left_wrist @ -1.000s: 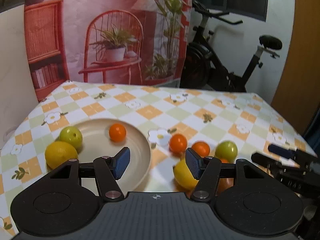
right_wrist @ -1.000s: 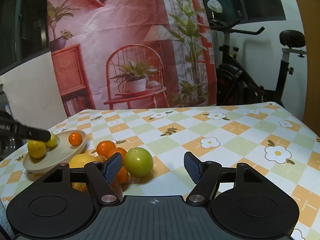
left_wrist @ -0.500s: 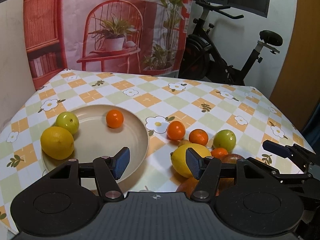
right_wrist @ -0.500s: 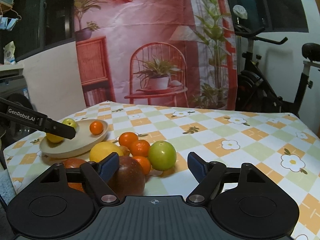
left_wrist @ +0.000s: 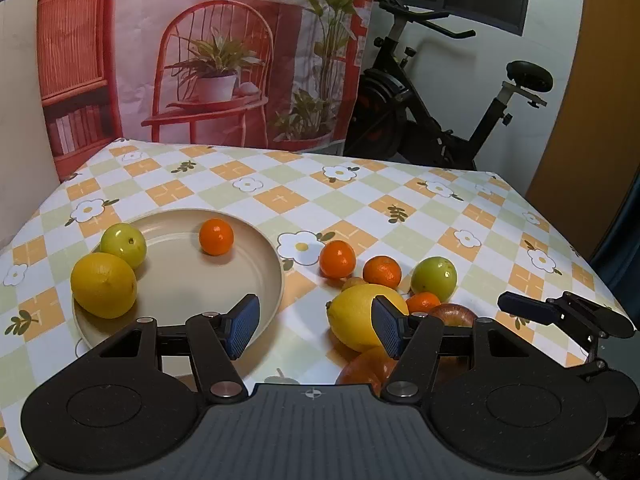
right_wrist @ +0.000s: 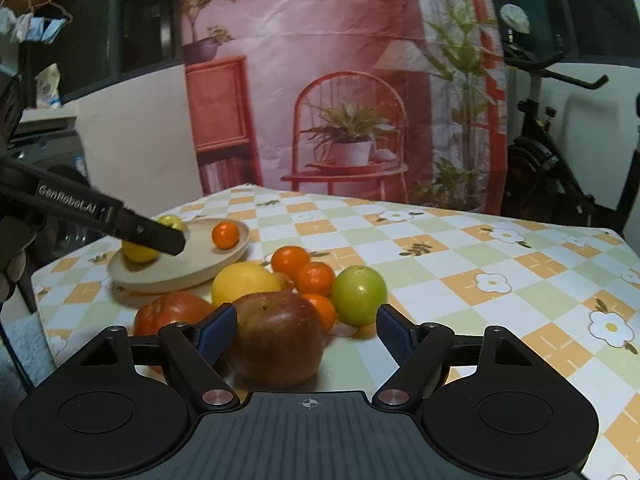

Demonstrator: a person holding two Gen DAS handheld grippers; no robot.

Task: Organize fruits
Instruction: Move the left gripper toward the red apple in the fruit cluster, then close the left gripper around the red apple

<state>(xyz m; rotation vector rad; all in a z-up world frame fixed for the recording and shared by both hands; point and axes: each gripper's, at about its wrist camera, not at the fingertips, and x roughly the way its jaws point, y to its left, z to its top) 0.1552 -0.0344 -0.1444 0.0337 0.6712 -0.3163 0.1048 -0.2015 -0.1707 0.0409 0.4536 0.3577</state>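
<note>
A beige plate [left_wrist: 256, 264] holds a lemon [left_wrist: 103, 285], a green fruit [left_wrist: 123, 239] and a small orange [left_wrist: 216, 237]. Right of it lies a pile on the table: a lemon [left_wrist: 352, 316], small oranges [left_wrist: 337, 259], a green fruit [left_wrist: 433, 279] and red apples [left_wrist: 452, 314]. My left gripper [left_wrist: 314, 326] is open and empty, above the plate's near rim and the pile. My right gripper [right_wrist: 307, 330] is open, with a dark red apple [right_wrist: 276, 338] between its fingers, not gripped. The plate [right_wrist: 176, 270] and pile lemon [right_wrist: 244, 282] show in the right wrist view.
The table has a checkered floral cloth [left_wrist: 360, 208]. A white wall [right_wrist: 136, 128] stands at its left, an exercise bike [left_wrist: 440, 120] and a printed backdrop [left_wrist: 220, 60] behind it. The right gripper's finger [left_wrist: 560, 312] shows at the table's right edge.
Both grippers have pulled back and risen, so more of the table shows. The right gripper swung left toward the pile; the dark red apple now lies between its fingers.
</note>
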